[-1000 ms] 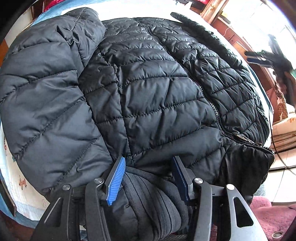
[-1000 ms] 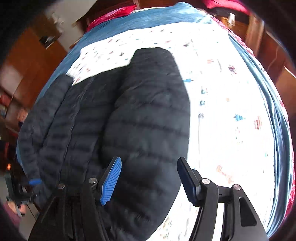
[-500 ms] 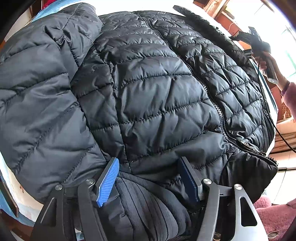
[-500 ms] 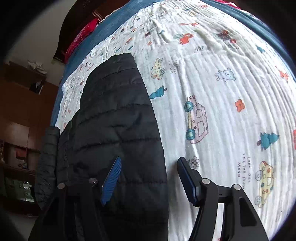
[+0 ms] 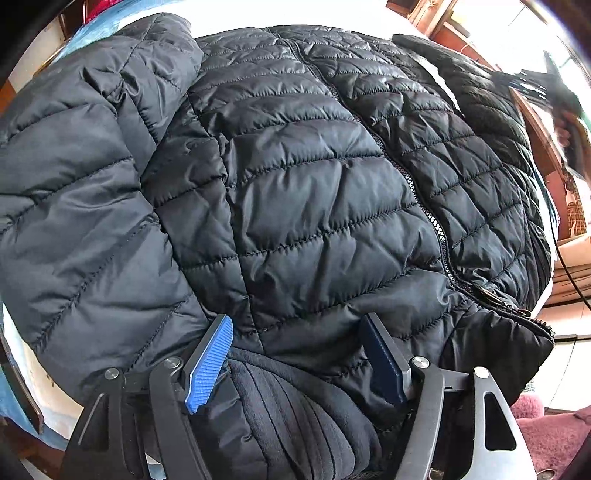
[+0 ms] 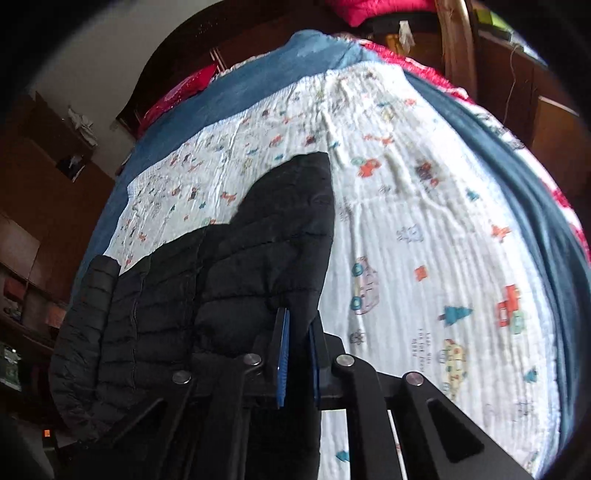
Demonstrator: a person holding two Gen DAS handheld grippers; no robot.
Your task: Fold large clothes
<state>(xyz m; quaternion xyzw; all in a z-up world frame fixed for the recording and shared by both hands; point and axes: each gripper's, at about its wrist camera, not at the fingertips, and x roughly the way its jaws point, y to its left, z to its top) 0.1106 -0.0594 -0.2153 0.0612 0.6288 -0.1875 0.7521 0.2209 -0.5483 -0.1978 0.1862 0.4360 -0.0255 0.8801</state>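
A black quilted jacket (image 5: pixel 314 203) lies zipped up on a white printed sheet (image 6: pixel 424 221) on a bed. My left gripper (image 5: pixel 295 358) points down at its near end. The jaws are opening, and the ribbed collar (image 5: pixel 295 413) bulges between the blue pads without being pressed. In the right wrist view my right gripper (image 6: pixel 297 354) is shut on the right edge of the jacket (image 6: pixel 240 277), with black fabric pinched between its pads. The right gripper (image 5: pixel 554 88) and the hand (image 5: pixel 570 136) holding it show blurred at the far right of the left wrist view.
A blue blanket (image 6: pixel 258 81) lies under the sheet, and red bedding (image 6: pixel 369 11) sits at the head of the bed. Dark wooden furniture (image 6: pixel 37 184) stands along the left side. A pink rug (image 5: pixel 546 432) lies on the floor by the bed's near corner.
My right gripper went from open above the sleeve to shut on the jacket's edge, and its view pulled back. My left jaws spread wider around the collar.
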